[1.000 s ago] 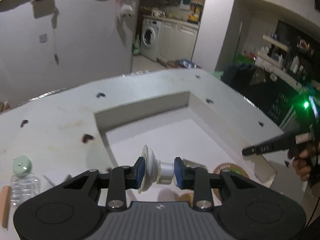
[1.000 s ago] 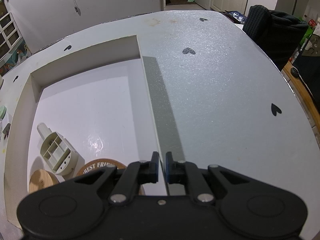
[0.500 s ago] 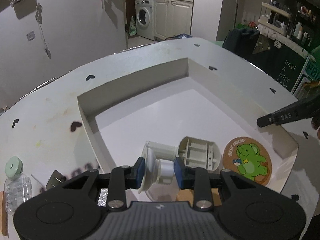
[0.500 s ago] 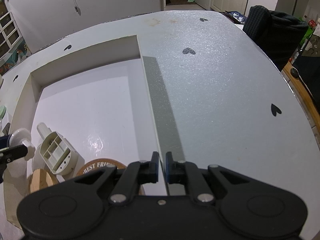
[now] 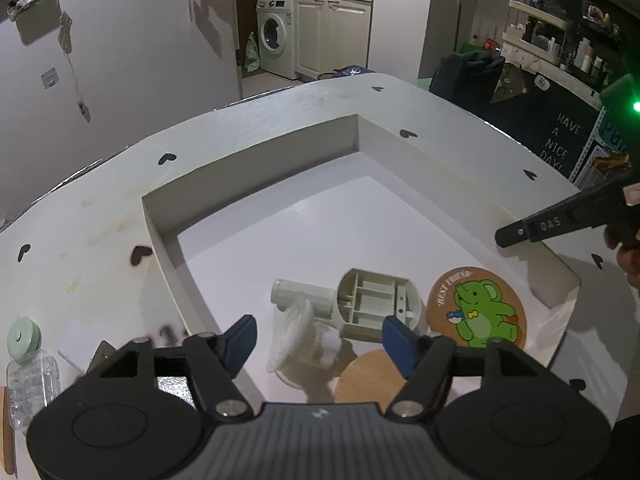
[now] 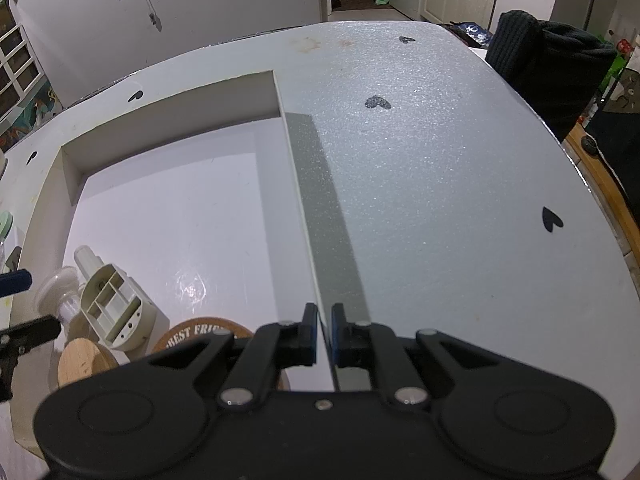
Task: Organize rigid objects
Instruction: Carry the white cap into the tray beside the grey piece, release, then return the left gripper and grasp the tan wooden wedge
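Observation:
My left gripper (image 5: 320, 338) is open over the near left corner of the white recessed tray (image 5: 256, 168). A white suction-cup piece (image 5: 296, 336) lies loose between its fingers, on the tray floor. Beside it lie a beige ribbed plastic part (image 5: 372, 306), a plain wooden coaster (image 5: 372, 376) and a round coaster with a green elephant (image 5: 476, 308). My right gripper (image 6: 324, 334) is shut on the thin right wall of the tray (image 6: 308, 216). The suction-cup piece (image 6: 60, 296) and beige part (image 6: 112, 312) also show in the right wrist view.
A small clear bottle with a green cap (image 5: 26, 360) and a small dark clip (image 5: 100, 358) lie on the table left of the tray. The white tabletop (image 6: 440, 168) with black heart marks extends right. A dark bag (image 6: 548, 68) sits beyond the far right edge.
My left gripper lowered into the tray and opened, letting go of the suction-cup piece, which now rests beside the beige part. The right gripper has not moved.

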